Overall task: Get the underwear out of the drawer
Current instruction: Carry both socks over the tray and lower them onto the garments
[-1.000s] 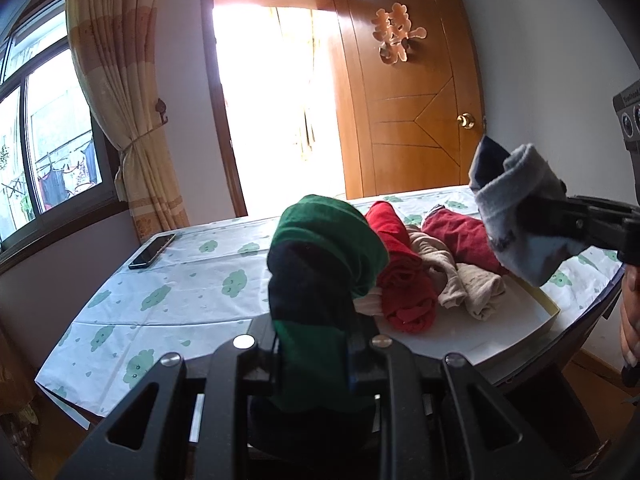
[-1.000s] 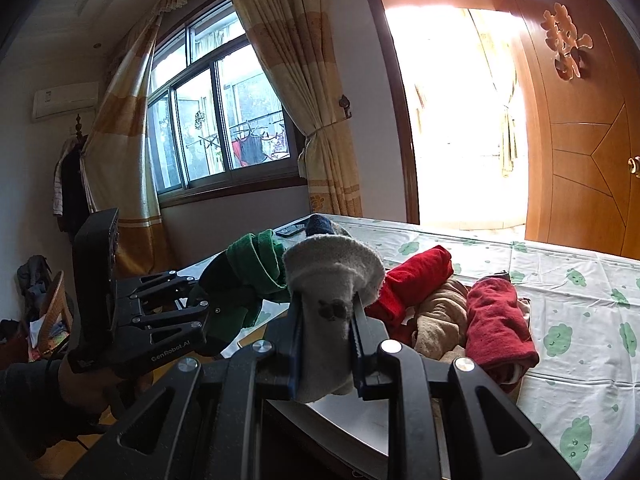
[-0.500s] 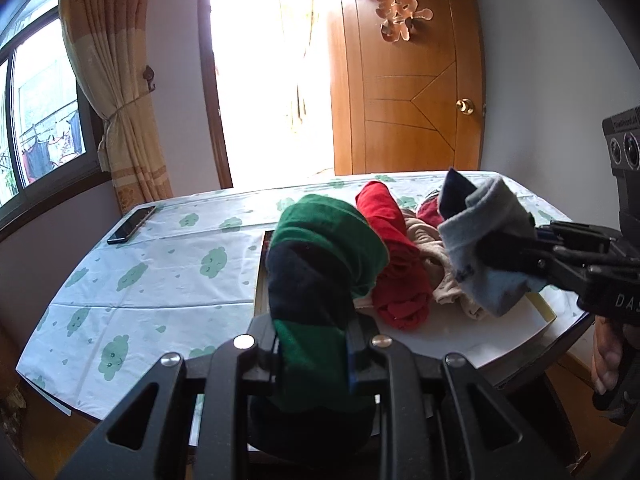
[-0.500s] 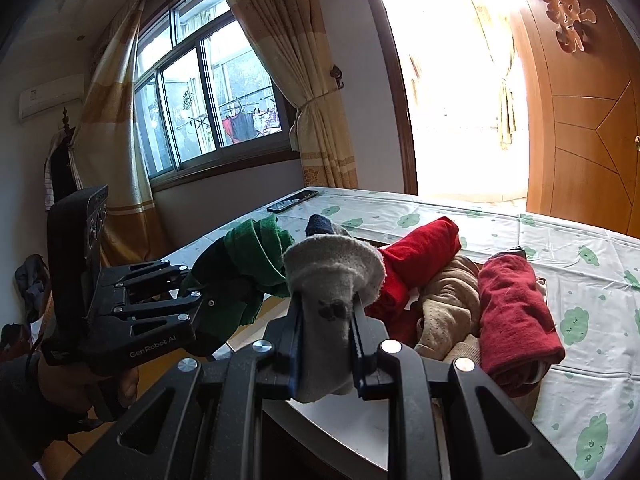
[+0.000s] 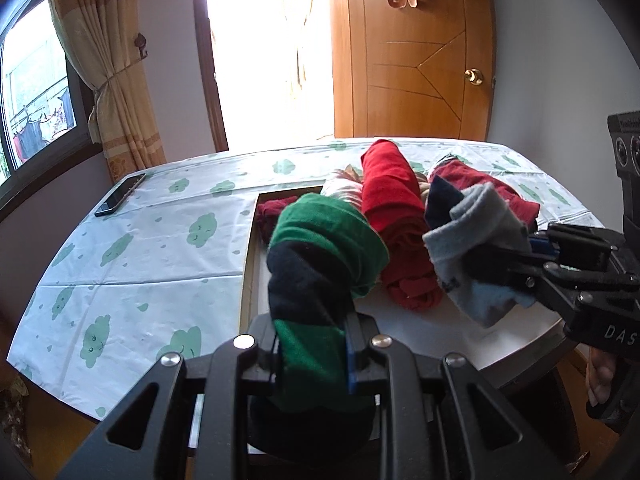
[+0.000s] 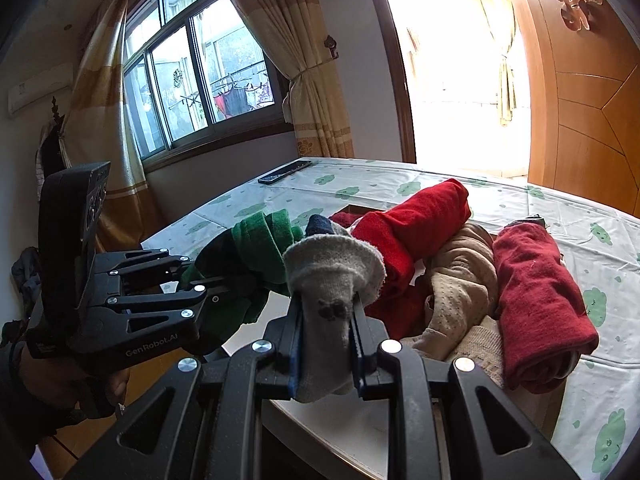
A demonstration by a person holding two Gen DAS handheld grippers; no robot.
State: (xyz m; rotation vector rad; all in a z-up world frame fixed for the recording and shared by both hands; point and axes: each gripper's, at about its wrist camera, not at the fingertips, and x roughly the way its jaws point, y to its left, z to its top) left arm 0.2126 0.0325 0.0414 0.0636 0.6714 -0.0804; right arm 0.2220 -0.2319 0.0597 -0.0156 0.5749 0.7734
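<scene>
Reading "GenRobot.AI": left gripper [image 6: 224, 280] side.

the lower end of the green and black roll [image 5: 320, 280] ran down between the left tool's [image 5: 312, 360] fingers and out of sight behind its frame. the right tool [image 5: 496, 268] was cut off by the left wrist view's right edge, and only fingertips of the hand [image 5: 600, 376] beneath it showed. the grey bundle [image 6: 332, 280] hid part of the drawer [image 5: 250, 264] and the clothes behind it. the bench [image 5: 132, 264] front edge lay under both frames. outside the doorway [image 6: 460, 60], glare washed everything out.
</scene>
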